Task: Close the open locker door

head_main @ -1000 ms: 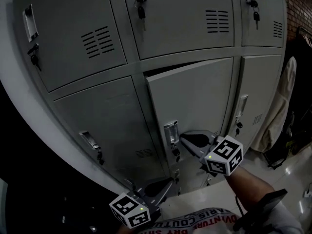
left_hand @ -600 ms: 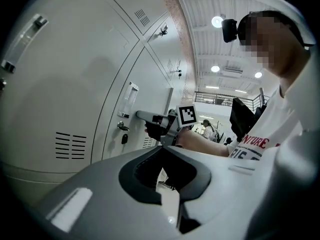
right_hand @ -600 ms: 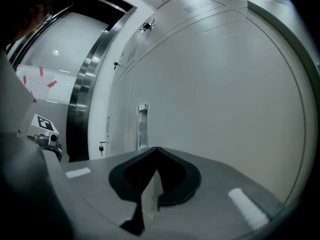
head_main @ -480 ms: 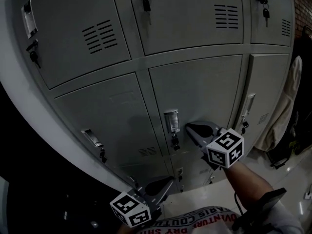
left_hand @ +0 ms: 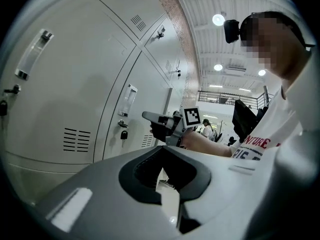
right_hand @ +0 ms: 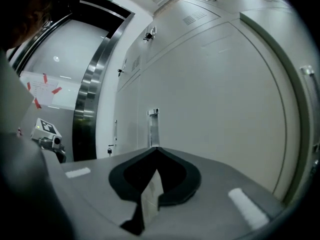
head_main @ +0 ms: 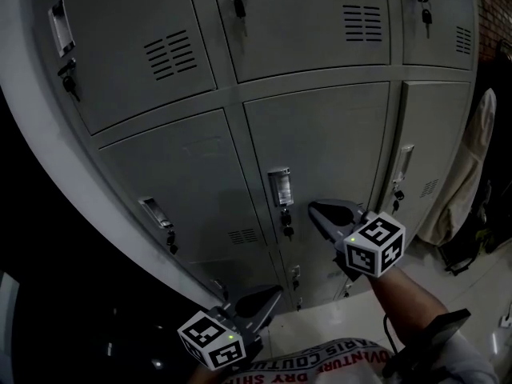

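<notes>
The lower middle locker door (head_main: 328,150) lies flush with its grey neighbours, its metal handle (head_main: 279,187) and hanging key (head_main: 286,229) at its left edge. My right gripper (head_main: 314,207) is shut with nothing in it, its tip close to the door just right of the handle; I cannot tell whether it touches. In the right gripper view the right gripper (right_hand: 155,148) points along the door (right_hand: 215,99) toward the handle (right_hand: 153,126). My left gripper (head_main: 276,293) hangs lower, near the bottom row, shut and holding nothing. The left gripper (left_hand: 162,147) looks toward the lockers.
Closed grey lockers with keys and vents surround the door. A pale cloth (head_main: 464,174) hangs on the right past the last locker. A dark opening lies at the left end of the bank. White floor (head_main: 480,286) shows at the lower right.
One second ago the lower middle door stood ajar at its top edge; it now sits flush. My right gripper followed it in towards the lockers. The left gripper has barely moved.
</notes>
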Demonstrator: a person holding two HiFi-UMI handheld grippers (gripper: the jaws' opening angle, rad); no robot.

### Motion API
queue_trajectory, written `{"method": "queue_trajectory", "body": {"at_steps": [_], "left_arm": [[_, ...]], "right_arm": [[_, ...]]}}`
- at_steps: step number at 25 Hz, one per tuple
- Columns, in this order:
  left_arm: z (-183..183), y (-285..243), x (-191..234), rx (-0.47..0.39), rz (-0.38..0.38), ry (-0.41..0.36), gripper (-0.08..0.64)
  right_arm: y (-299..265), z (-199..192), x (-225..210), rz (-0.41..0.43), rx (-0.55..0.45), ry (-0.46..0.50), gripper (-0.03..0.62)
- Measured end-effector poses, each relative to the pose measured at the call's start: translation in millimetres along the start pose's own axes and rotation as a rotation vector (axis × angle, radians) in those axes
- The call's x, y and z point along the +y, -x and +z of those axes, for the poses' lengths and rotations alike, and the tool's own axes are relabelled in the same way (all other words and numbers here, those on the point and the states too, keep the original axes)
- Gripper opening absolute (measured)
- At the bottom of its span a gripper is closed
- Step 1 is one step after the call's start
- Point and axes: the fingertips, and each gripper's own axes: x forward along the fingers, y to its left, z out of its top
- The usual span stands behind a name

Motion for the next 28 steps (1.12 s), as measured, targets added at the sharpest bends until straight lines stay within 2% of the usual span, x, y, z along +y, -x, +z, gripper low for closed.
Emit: {"method": "queue_trajectory", "body": {"at_steps": [6, 10, 14, 18, 23, 28], "left_arm": [[-10.4, 11.3, -41.2, 0.002, 0.015, -0.078, 0.005], [-19.1, 31.0, -91.5, -0.058, -0.007, -0.040, 0.003], [-50.1, 50.6, -169.1, -0.067, -0.012, -0.047, 0.003], [-90.9, 71.0, -269.1, -0.075, -0.025, -0.012, 0.003], [-135.6, 102.0, -376.2, -0.050, -0.026, -0.046, 0.003], [-147.8, 128.5, -433.1, -0.045, -0.007, -0.053, 0.005]], "right_arm": [[86.3, -15.2, 50.7, 0.143, 0.021, -0.115, -0.005], [170.9, -38.6, 103.2, 0.205, 0.102, -0.097, -0.005], [273.5, -73.1, 165.5, 0.244, 0.153, -0.118, -0.005], [378.1, -107.1, 222.4, 0.271, 0.218, -0.111, -0.003], [475.4, -120.4, 283.8, 0.252, 0.166, -0.189, -0.004], [536.8, -109.3, 330.8, 0.257, 0.122, -0.213, -0.003]]}}
